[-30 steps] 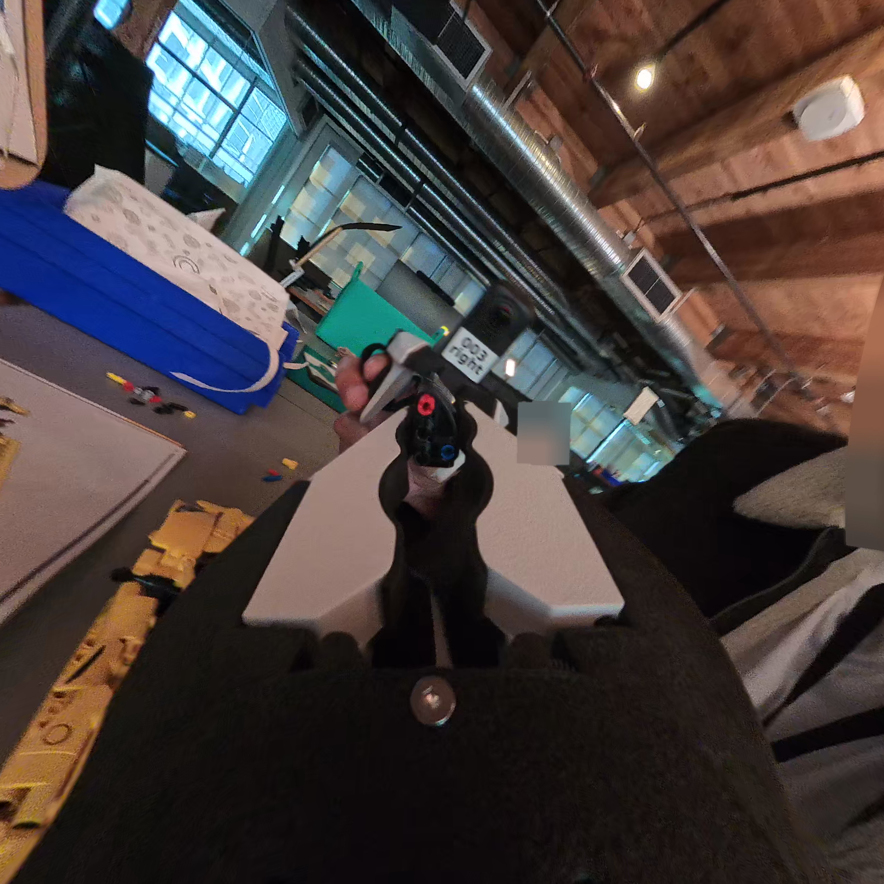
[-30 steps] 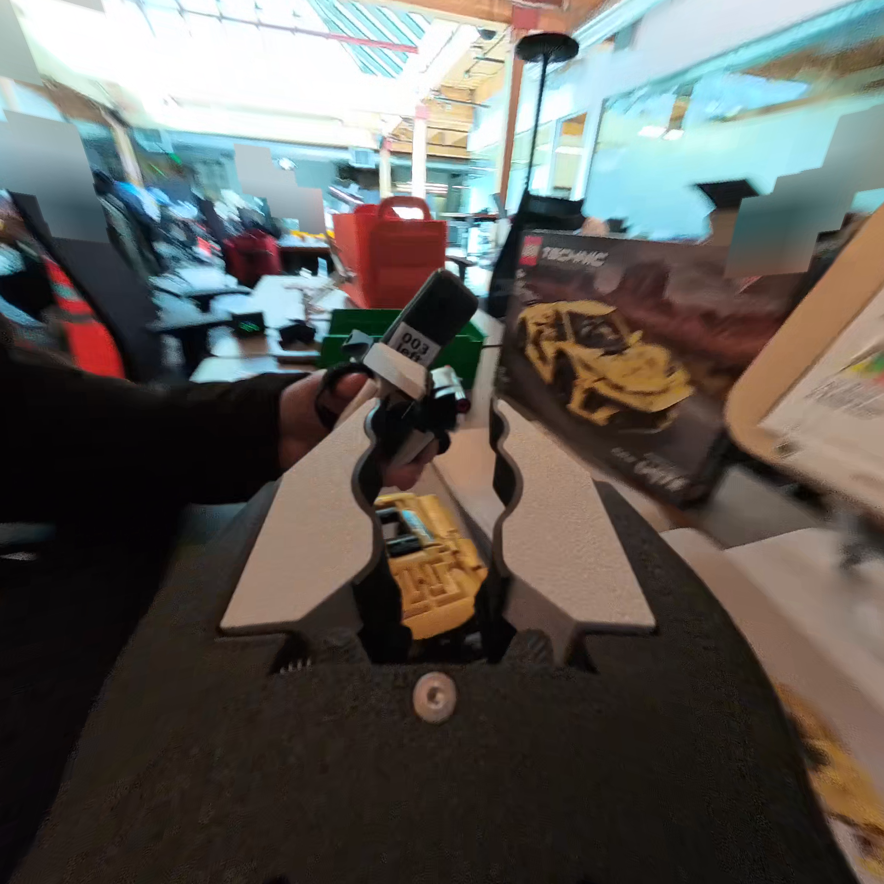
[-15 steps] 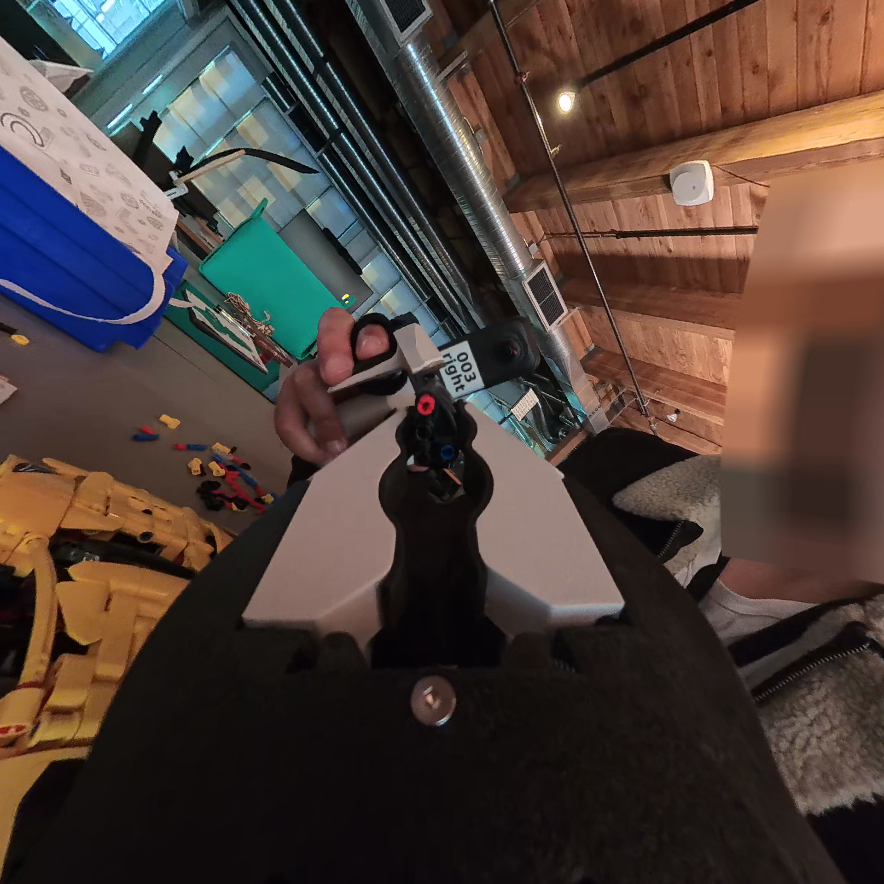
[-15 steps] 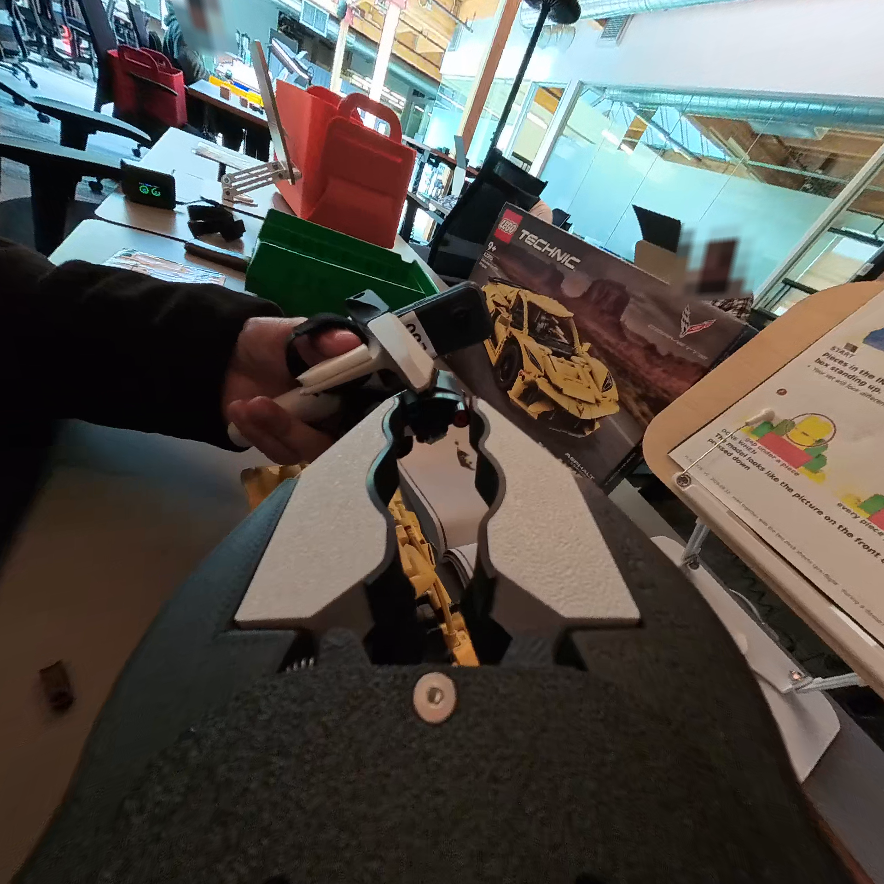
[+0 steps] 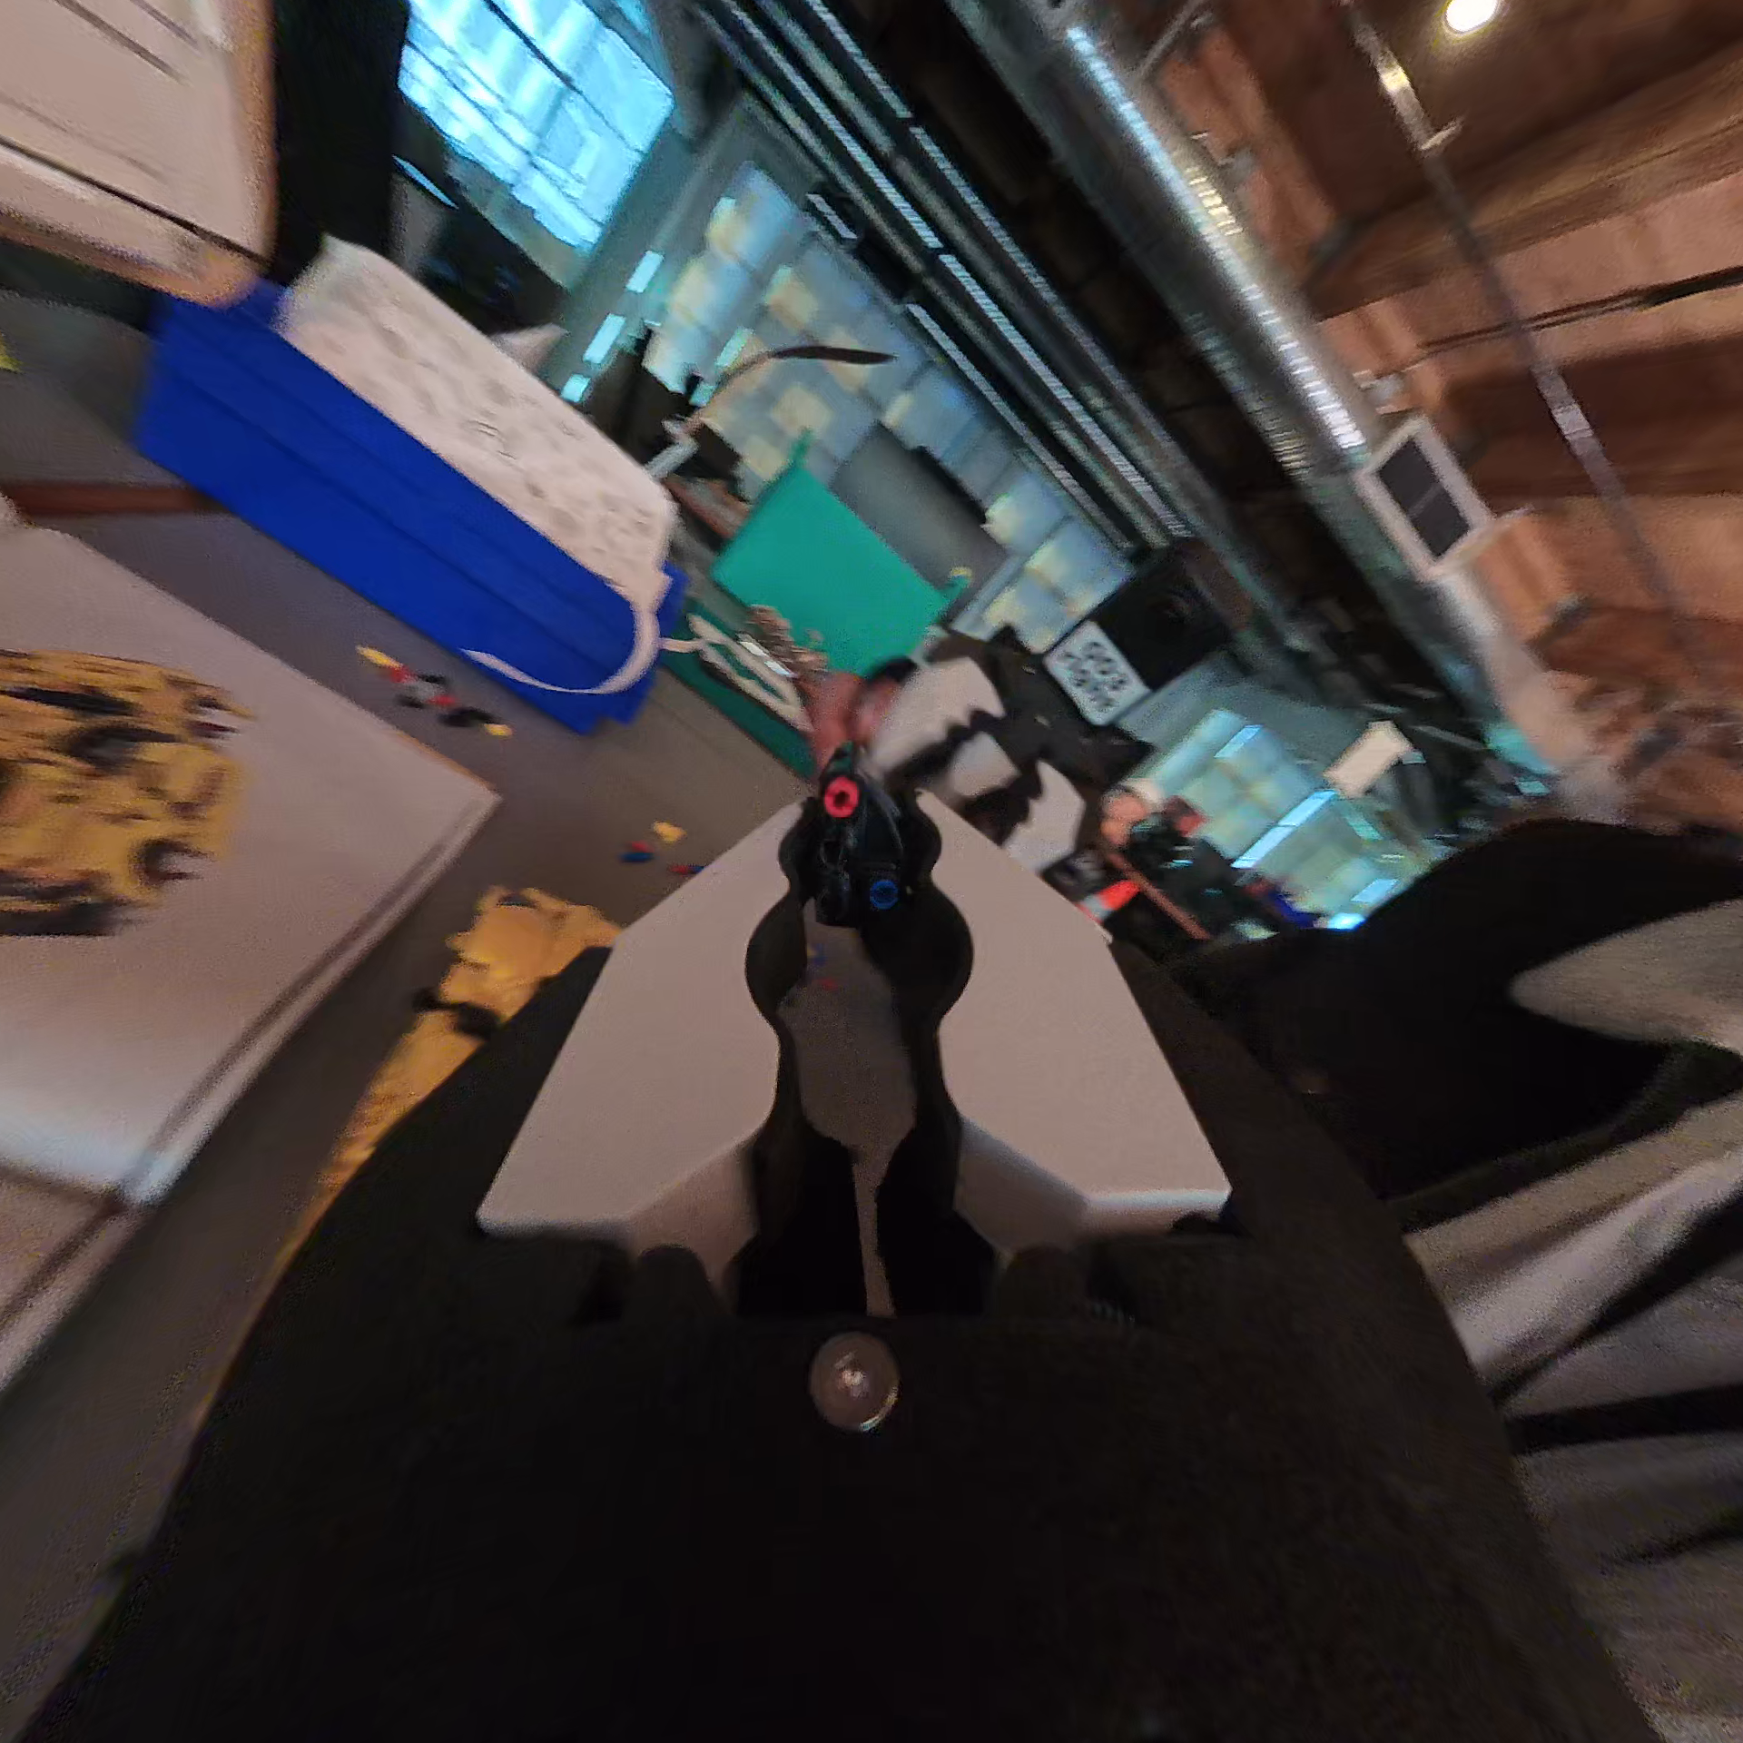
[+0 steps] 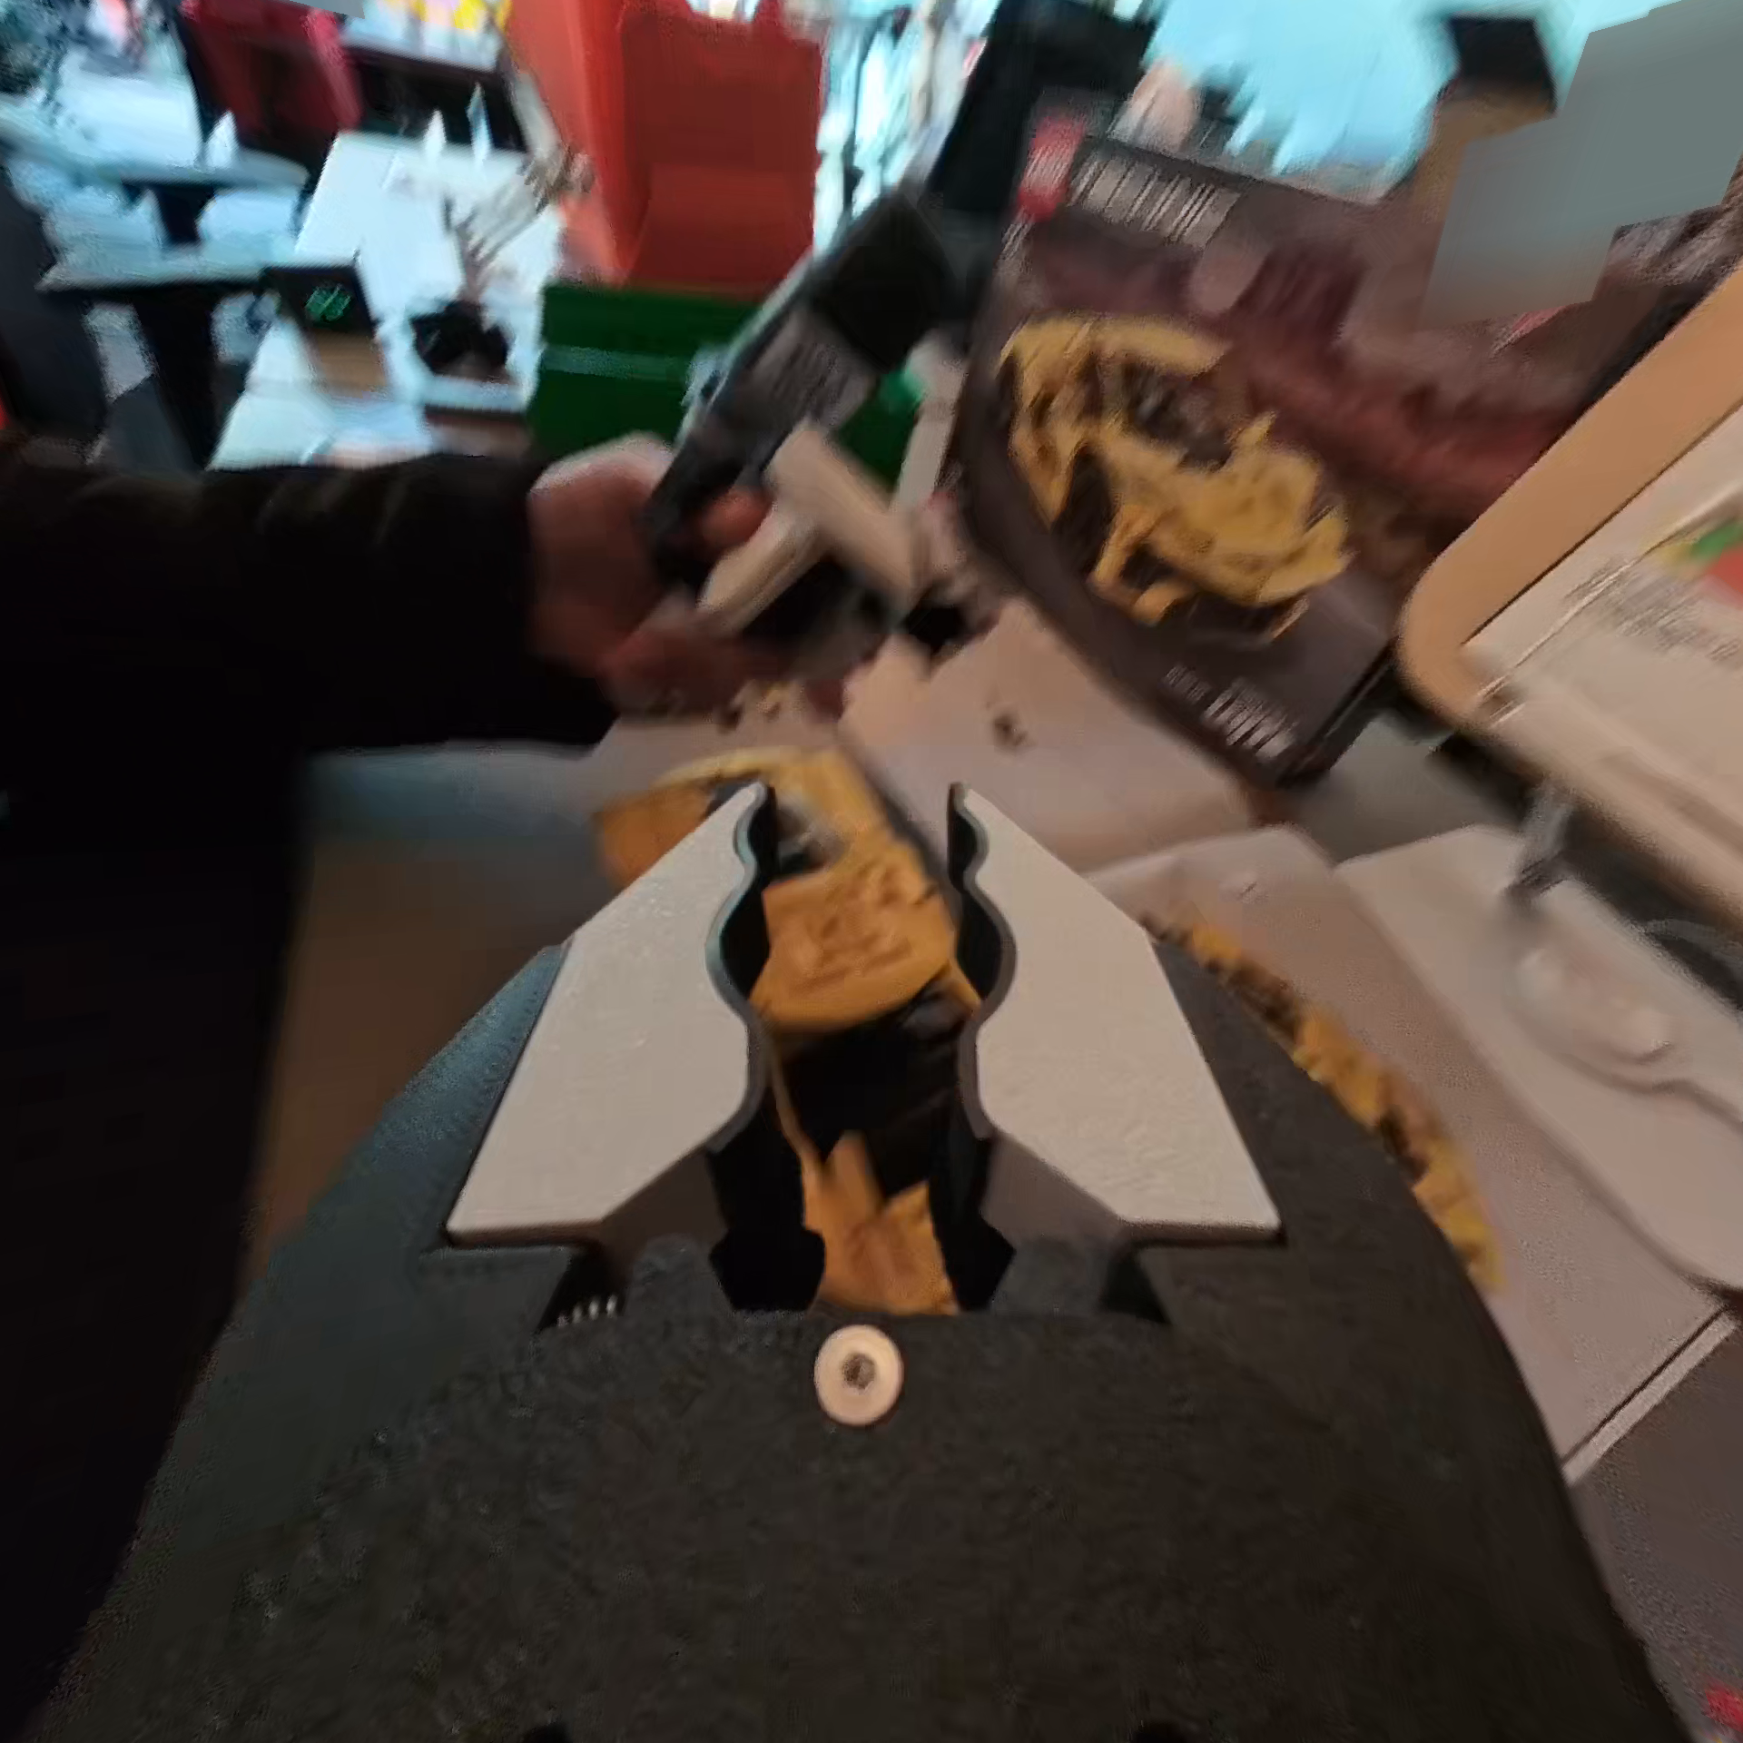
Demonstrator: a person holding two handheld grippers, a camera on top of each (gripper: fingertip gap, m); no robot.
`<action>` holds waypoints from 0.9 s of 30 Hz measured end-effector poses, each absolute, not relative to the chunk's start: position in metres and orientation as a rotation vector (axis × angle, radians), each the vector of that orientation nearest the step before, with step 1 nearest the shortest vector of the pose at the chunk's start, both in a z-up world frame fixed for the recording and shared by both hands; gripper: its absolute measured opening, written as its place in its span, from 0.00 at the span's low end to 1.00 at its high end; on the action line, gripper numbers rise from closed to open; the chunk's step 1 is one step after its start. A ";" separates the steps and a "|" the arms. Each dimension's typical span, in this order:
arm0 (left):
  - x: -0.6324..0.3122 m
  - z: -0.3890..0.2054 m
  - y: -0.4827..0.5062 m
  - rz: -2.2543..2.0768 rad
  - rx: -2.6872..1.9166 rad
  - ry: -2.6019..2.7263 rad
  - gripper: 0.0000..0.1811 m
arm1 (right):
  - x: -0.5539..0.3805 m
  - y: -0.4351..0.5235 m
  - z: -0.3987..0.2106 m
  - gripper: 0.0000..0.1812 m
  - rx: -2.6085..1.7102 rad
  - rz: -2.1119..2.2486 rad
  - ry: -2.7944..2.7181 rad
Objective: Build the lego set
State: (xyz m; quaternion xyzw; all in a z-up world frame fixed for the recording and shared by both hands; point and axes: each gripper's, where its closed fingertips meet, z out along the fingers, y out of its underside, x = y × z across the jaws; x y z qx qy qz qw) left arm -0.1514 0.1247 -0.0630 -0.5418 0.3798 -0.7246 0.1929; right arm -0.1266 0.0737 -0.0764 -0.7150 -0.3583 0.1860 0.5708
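My left gripper (image 5: 856, 854) is shut on a small black lego piece (image 5: 854, 863) with a red pin and a blue pin, held in the air. My right gripper (image 6: 858, 811) is open and empty, its jaws apart above the yellow lego car (image 6: 849, 929) on the table. The car also shows in the left wrist view (image 5: 490, 981), below and left of my fingers. The left gripper shows blurred in the right wrist view (image 6: 821, 528), held by a hand in a black sleeve. The right gripper shows in the left wrist view (image 5: 1000, 745), just beyond the piece.
The lego set box (image 6: 1207, 453) stands behind the car. An instruction board (image 6: 1603, 604) leans at the right. An open booklet (image 5: 170, 868) lies on the grey table, with loose small pieces (image 5: 443, 698) near a blue box (image 5: 377, 509). A green bin (image 6: 622, 377) stands farther back. Some 6 cm of space lies between my two pairs of fingers.
Both views swung and blurred. My right gripper has drawn back and down from the held piece, now over the car. My left gripper still holds the black piece.
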 end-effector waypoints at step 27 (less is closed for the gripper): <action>-0.164 -0.047 0.118 -2.085 -1.344 1.102 0.09 | -0.130 -0.027 -0.236 0.11 -2.195 0.394 -1.097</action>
